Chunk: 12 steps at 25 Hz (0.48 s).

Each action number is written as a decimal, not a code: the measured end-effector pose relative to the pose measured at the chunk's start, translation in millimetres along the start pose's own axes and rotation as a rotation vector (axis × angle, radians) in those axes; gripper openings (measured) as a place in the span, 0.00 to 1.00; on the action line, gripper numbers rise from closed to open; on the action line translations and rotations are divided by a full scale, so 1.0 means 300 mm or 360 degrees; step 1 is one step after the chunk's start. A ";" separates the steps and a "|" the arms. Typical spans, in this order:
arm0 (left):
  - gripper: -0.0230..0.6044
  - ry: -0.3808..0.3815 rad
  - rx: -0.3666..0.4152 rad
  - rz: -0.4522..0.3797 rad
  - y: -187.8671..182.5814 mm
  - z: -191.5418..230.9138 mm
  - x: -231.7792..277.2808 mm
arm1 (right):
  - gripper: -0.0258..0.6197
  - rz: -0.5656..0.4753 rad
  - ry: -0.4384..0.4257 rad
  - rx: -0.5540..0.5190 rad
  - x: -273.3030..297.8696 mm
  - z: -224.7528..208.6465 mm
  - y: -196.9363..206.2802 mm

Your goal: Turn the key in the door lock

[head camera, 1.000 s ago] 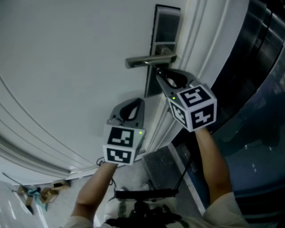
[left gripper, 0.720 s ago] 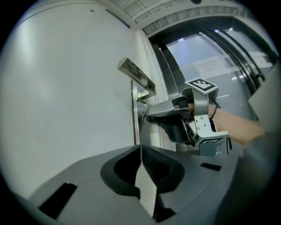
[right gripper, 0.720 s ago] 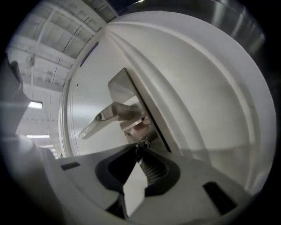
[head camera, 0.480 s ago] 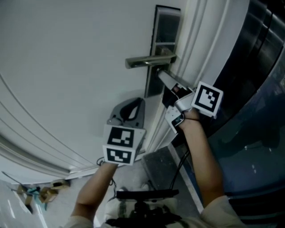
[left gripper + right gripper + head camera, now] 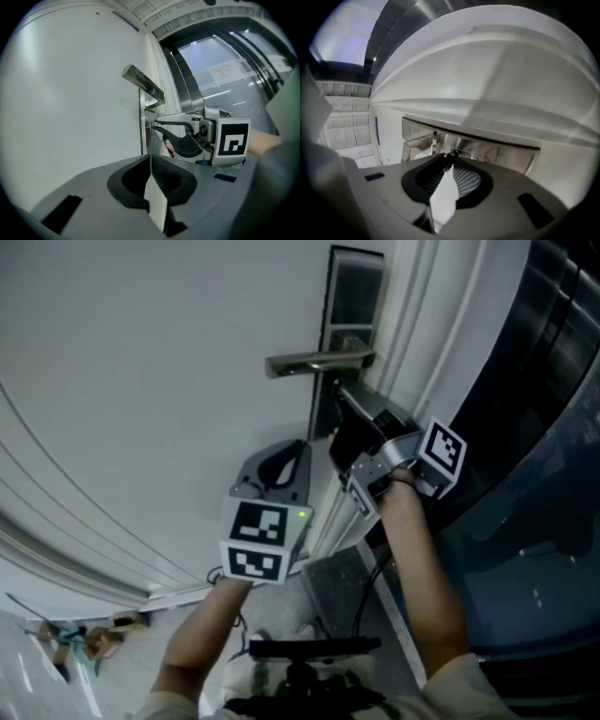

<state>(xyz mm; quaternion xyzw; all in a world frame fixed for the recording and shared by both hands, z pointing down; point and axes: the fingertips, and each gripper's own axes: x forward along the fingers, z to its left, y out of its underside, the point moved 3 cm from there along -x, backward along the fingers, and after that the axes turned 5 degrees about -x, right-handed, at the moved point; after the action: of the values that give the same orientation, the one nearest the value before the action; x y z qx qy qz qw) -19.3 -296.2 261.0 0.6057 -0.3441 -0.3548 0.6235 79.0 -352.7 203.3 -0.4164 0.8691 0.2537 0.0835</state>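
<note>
The right gripper [image 5: 449, 158] is pinching the key [image 5: 151, 124] at its fingertips, in the door lock [image 5: 501, 151], though its fingers are opening slightly. A clean turn probably needs firmer pinching (rolling about the key's axis). The left gripper's [image 5: 150, 159] fingers are resting closed, empty.

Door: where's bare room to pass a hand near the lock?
Free: the white door face left of the lock plate, above the left gripper. Crowded: under the lever handle, where the right gripper, jaws opening, has the key between them.
</note>
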 end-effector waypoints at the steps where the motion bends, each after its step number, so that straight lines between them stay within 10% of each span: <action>1: 0.08 -0.0005 0.0000 0.0000 0.000 -0.001 0.000 | 0.14 -0.0004 -0.0013 0.0017 0.000 -0.002 0.001; 12: 0.08 -0.0114 0.0004 0.0047 -0.001 -0.013 -0.013 | 0.16 0.0140 -0.0074 -0.0484 -0.051 0.071 0.031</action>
<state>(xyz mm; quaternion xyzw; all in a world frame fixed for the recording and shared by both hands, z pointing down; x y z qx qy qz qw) -17.8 -290.9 260.5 0.5883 -0.3756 -0.3665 0.6153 80.0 -326.6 194.0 -0.3797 0.8358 0.3955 0.0284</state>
